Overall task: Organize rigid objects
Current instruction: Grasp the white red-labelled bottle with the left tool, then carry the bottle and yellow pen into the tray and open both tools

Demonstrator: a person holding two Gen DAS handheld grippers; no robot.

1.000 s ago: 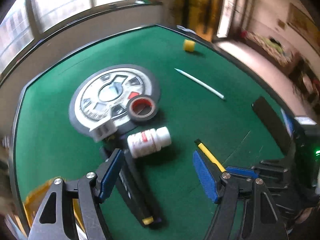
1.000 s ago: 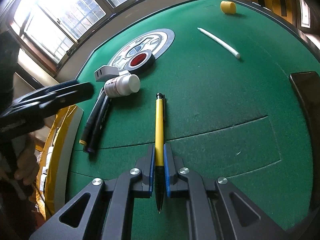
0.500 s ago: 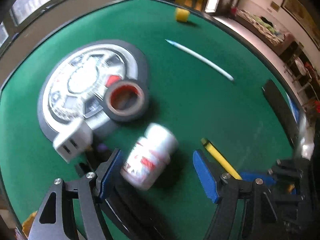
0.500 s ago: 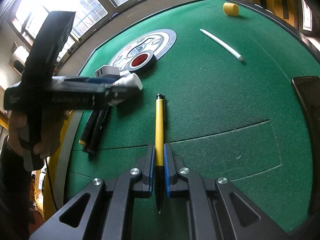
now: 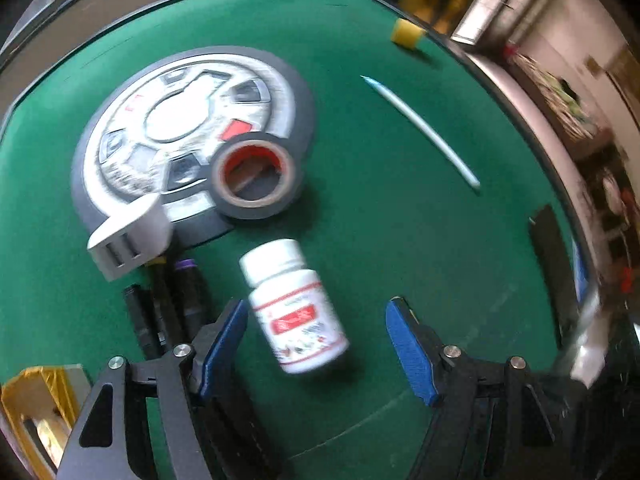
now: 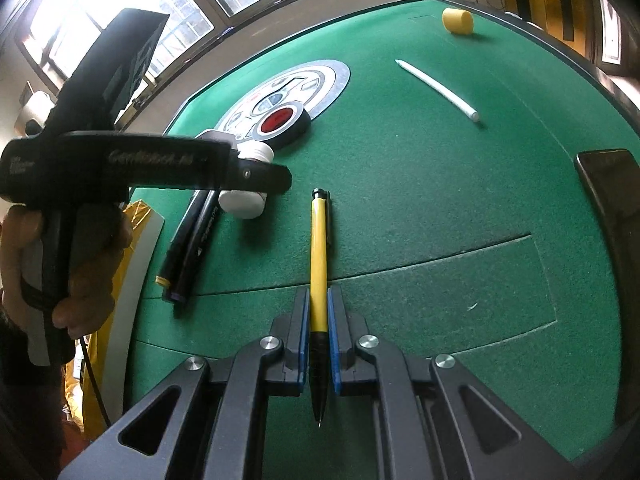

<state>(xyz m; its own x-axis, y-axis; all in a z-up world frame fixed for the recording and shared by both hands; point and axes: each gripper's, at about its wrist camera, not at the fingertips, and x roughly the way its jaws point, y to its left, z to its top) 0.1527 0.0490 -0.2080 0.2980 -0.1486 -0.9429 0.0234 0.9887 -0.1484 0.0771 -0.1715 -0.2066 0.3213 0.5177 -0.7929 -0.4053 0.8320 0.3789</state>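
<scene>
Windows run behind the far rim of your green felt counter, which carries one of almost everything. Largest is the single round grey control disc set in the felt. One dark flat slab lies along the right rim. One roll of black tape with a red core sits on the disc's near edge, and one white USB charger block rests just beside it. One white pill bottle lies on its side, cap toward the tape. Two black markers lie side by side just left of the bottle, near the counter's left edge. One white pen lies alone on the far right, and one small yellow cylinder sits by the far rim.

Your left tool straddles the bottle; its jaws have just been closing, yet gaps still show on both sides, so the blue pads do not press it. Your right tool is clamped on one yellow mechanical pencil, tip pointing back toward you.

Open felt spreads between the pencil, the white pen and the slab; the left side is crowded.
</scene>
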